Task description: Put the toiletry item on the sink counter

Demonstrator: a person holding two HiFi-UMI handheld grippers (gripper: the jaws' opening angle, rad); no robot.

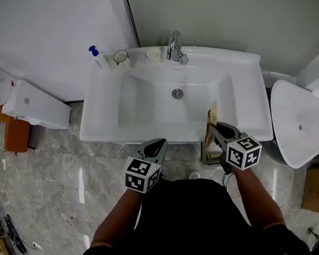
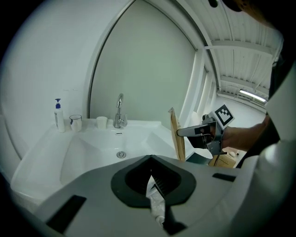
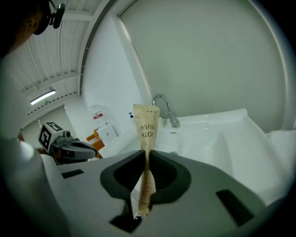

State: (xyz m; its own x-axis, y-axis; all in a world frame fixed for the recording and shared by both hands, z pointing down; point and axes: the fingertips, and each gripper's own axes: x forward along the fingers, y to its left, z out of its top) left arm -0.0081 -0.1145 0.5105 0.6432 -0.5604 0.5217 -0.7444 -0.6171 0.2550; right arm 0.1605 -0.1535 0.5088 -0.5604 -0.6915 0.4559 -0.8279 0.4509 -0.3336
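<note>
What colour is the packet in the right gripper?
Light brown, dark lettering; the packet is clearest in the right gripper view.

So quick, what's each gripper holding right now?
Left gripper: shut on a whitish wrapper scrap.
Right gripper: shut on the toothbrush packet.

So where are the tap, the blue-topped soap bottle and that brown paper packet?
Tap (image 1: pixel 172 43): head view, on its curved spout.
Soap bottle (image 1: pixel 97 59): head view, on its white body.
Paper packet (image 3: pixel 147 125): right gripper view, on its printed upper end.
</note>
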